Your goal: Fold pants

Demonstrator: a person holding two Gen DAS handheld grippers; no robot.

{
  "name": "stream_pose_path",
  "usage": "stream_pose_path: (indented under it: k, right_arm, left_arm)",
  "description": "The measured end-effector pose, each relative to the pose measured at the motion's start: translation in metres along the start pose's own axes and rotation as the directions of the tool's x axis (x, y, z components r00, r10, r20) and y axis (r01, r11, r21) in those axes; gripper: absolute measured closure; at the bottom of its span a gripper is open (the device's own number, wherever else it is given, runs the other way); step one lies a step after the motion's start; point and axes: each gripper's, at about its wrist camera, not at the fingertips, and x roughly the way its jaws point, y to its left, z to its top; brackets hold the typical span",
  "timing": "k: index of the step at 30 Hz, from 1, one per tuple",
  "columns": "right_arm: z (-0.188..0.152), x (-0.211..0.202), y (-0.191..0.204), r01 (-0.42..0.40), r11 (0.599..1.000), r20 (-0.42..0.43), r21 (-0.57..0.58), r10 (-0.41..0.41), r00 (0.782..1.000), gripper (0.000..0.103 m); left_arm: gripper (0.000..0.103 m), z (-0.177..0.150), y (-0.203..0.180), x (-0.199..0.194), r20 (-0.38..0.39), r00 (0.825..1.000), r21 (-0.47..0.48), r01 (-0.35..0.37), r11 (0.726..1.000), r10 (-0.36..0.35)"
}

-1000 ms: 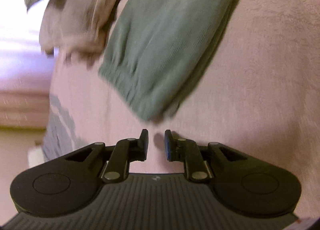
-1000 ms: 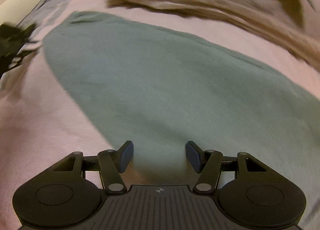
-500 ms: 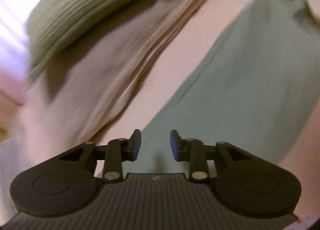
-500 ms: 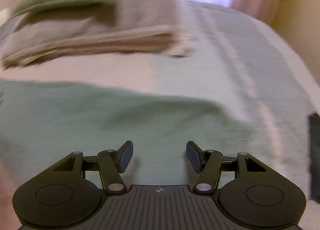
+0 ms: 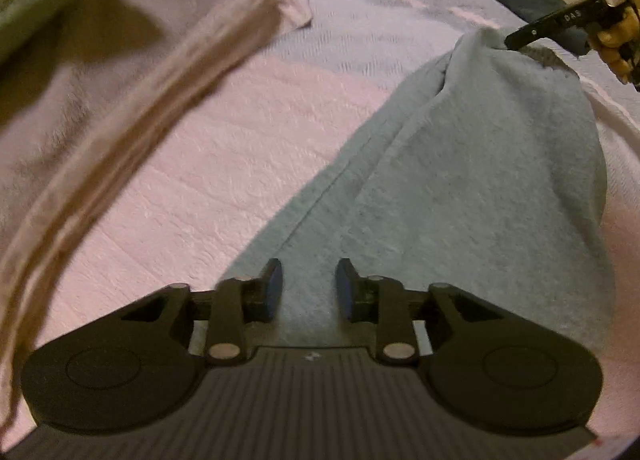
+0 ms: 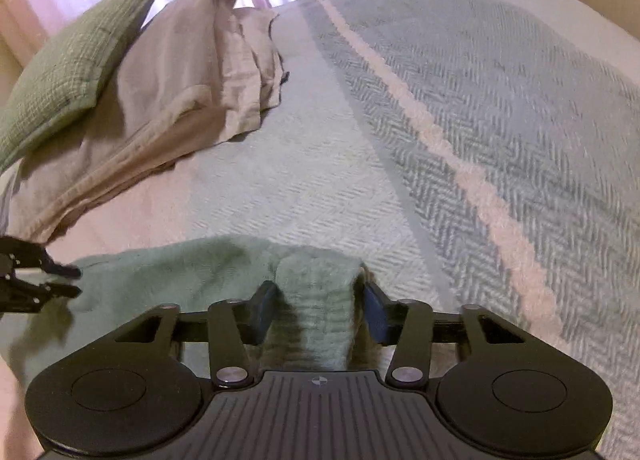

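Note:
Sage-green pants [image 5: 460,180] lie lengthwise on a pink blanket [image 5: 240,160]. My left gripper [image 5: 308,286] hovers open over their near end, nothing between its fingers. At the far end my right gripper [image 5: 516,38], held by a hand, meets a raised peak of the fabric. In the right wrist view a ridge of the pants [image 6: 180,276] stands up between the wide-apart fingers of my right gripper [image 6: 320,306], and the cloth fills most of the gap. My left gripper [image 6: 76,282] shows at the left edge, over the same garment.
Folded beige bedding [image 6: 180,80] and a green pillow [image 6: 68,60] lie at the head of the bed. A grey herringbone blanket [image 6: 500,100] with a cream stripe covers the right side. A dark cloth [image 5: 532,0] lies beyond the pants.
Both grippers swung from the cuff end along the pants. The right one dropped onto the far end, where fabric now bunches between its fingers. The left one's fingers widened.

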Motion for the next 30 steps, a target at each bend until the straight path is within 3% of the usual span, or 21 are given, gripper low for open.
stream_pose_path:
  k: [1,6,7,10,13,15,19,21,22,23,26,30]
  right_arm:
    - [0.0,0.0,-0.002,-0.001,1.0,-0.003,0.009,0.001,1.0,0.069]
    - [0.006,-0.024,0.005,-0.017,1.0,0.012,-0.004,0.017,1.0,0.082]
    - [0.01,-0.028,0.005,-0.015,1.0,0.021,-0.003,0.015,1.0,0.099]
    - [0.023,-0.017,0.0,-0.019,0.999,0.024,0.033,0.019,1.0,0.098]
    - [0.025,0.003,0.007,0.023,0.999,0.025,-0.026,-0.023,0.999,0.098]
    - [0.025,0.013,0.002,0.022,1.0,0.028,0.021,-0.023,0.999,0.097]
    - [0.023,0.027,-0.006,0.025,0.999,0.018,0.032,-0.025,1.0,0.092]
    - [0.021,0.025,-0.013,0.031,0.998,0.018,0.049,-0.032,0.999,0.074]
    - [0.02,0.019,-0.015,0.055,0.996,0.028,0.067,-0.057,0.998,0.054]
    - [0.019,0.01,-0.016,0.066,0.994,0.042,0.086,-0.07,0.997,0.048]
    - [0.002,-0.024,-0.011,0.104,0.99,0.087,0.094,-0.112,0.99,0.048]
    - [-0.039,-0.059,-0.002,0.079,0.987,0.089,0.143,-0.092,0.992,0.047]
  left_arm:
    - [0.102,-0.001,0.001,0.0,-0.016,1.0,-0.003,-0.005,1.0,0.005]
    - [0.103,0.011,-0.002,-0.028,0.02,0.998,0.05,-0.063,0.997,0.062]
    - [0.103,0.015,0.0,-0.034,0.032,0.997,0.047,-0.074,0.996,0.073]
    - [0.103,0.024,0.017,-0.034,0.025,0.995,0.009,-0.095,0.995,0.095]
    - [0.103,0.027,0.022,-0.013,-0.01,0.993,0.018,-0.119,0.993,0.119]
    - [0.103,0.025,0.024,0.0,-0.021,0.991,0.0,-0.133,0.991,0.133]
    - [0.102,0.017,0.023,0.026,-0.06,0.985,-0.035,-0.167,0.985,0.165]
    - [0.101,0.014,0.018,0.033,-0.07,0.979,-0.026,-0.196,0.98,0.194]
    - [0.1,0.015,0.017,0.035,-0.073,0.975,-0.017,-0.21,0.978,0.208]
    - [0.098,0.016,0.016,0.034,-0.073,0.973,-0.016,-0.22,0.975,0.219]
    - [0.089,0.014,0.022,0.029,-0.071,0.972,-0.032,-0.225,0.974,0.222]
    - [0.085,0.015,0.029,0.013,-0.069,0.971,-0.056,-0.233,0.971,0.229]
